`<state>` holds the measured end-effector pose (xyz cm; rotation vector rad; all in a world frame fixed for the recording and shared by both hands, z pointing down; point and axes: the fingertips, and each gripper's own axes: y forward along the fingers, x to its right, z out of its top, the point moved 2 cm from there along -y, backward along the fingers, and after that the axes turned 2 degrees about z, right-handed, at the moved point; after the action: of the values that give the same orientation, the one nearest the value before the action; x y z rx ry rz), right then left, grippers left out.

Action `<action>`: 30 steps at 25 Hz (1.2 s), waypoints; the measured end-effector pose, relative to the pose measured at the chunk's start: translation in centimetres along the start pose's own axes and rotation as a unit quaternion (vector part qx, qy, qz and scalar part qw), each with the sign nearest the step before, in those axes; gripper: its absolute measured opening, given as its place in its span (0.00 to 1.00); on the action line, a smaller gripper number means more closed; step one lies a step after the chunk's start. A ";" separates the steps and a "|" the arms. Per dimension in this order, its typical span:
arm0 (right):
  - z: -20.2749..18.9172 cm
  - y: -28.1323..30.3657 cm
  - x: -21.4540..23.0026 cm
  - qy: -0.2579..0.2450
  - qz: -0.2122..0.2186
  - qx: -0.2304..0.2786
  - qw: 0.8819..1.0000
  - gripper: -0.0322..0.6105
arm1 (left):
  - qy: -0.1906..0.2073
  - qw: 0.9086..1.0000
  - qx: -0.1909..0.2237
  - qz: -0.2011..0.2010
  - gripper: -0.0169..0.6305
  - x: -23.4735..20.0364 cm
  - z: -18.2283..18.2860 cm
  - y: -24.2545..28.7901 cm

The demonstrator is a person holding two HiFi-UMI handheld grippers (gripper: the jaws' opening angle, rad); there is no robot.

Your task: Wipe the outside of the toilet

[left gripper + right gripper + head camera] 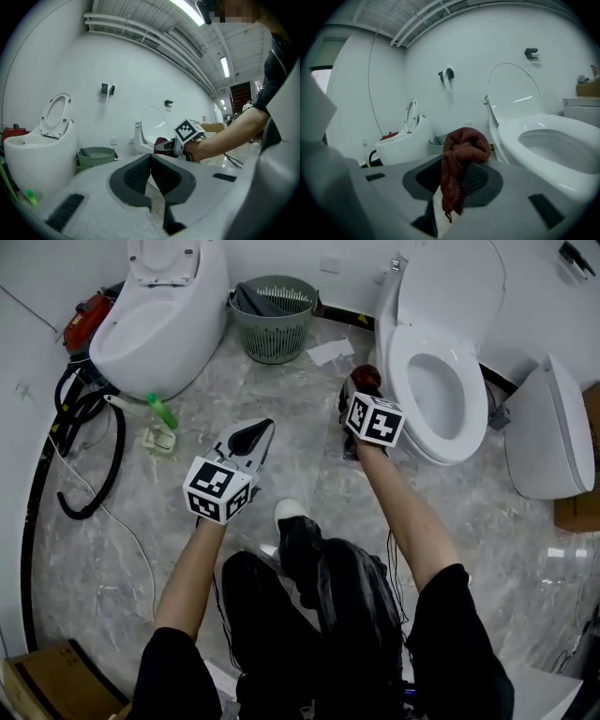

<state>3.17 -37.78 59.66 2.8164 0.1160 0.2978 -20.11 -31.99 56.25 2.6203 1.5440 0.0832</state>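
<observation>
Nearest, low over the grey marbled floor (300, 470): left tongs (265, 427), jaws pressed together on nothing, aimed away toward the far wall. Slightly farther and to the right: right tongs (356, 392), clamped on a dark red knitted cloth (367, 378), bunched in a lump above the jaws with a tail hanging down between them. Just right of that cloth: white ceramic toilet with raised lid (457, 448). Long axis running from the wall back toward the wearer, rounded front end pointing near and a little right, open seat facing up, lid standing upright at the wall end. Cloth held by the left outer flank of the bowl, near its wall end; touching or not, cannot tell. From the right gripper view, bowl rising ahead and to the right of the clamped cloth. Farther back, against the wall: green slatted plastic basket (274, 320), left of the toilet. Far left: second white toilet with its seat up (159, 329), with a small green bottle (161, 412) and a coiled black hose (89, 460) on the floor beside it.
</observation>
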 end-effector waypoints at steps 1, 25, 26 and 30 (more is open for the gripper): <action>-0.1 0.6 0.2 0.004 -0.006 0.003 1.000 0.21 | 0.000 1.000 0.001 0.002 0.03 -0.6 -0.2 0.5; 0.4 18.8 8.2 0.009 -0.204 0.028 0.979 0.21 | -0.001 0.997 -0.031 -0.071 0.03 -16.6 -3.5 18.4; 0.4 19.4 8.6 0.013 -0.211 0.023 0.977 0.21 | -0.001 0.997 -0.034 -0.076 0.03 -16.9 -3.6 19.0; 0.3 21.1 10.9 0.037 -0.257 0.011 0.966 0.21 | 0.019 0.993 -0.044 -0.104 0.03 -16.9 -3.6 21.2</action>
<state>14.91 -56.66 67.96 2.6716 0.8500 0.2753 -10.23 -56.71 62.24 2.3908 1.7731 0.1816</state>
